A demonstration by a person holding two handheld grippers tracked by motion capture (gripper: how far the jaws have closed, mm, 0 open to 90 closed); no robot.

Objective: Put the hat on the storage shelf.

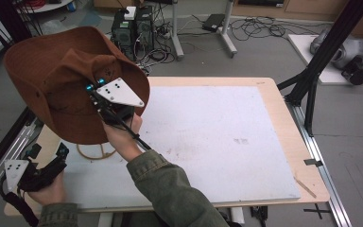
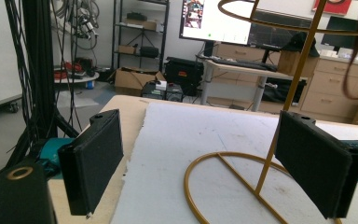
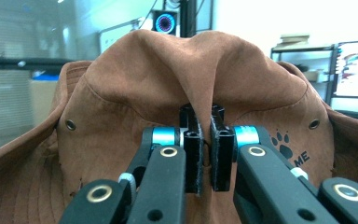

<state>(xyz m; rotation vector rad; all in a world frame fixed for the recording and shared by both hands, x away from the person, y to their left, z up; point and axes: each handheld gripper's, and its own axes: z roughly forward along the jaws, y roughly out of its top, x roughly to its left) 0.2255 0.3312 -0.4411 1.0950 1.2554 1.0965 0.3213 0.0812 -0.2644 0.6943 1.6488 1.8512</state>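
A brown suede hat (image 1: 56, 80) hangs tilted over the table's left side. My right gripper (image 1: 96, 86) is shut on a fold of its crown. In the right gripper view the jaws (image 3: 204, 140) pinch that fold, with the hat (image 3: 168, 70) spread behind them. Under the hat, the base ring of a gold wire stand (image 1: 94, 152) rests on the white board. My left gripper (image 1: 47, 151) sits at the front left corner, open. In the left gripper view its wide-apart jaws (image 2: 203, 140) frame the stand (image 2: 300, 70), whose rod rises just inside the right-hand jaw without touching it.
A white board (image 1: 217, 132) covers most of the wooden table (image 1: 283, 142). A black frame post (image 1: 312, 80) stands off the right edge. Computer cases (image 1: 132, 28) and cables lie on the floor behind the table.
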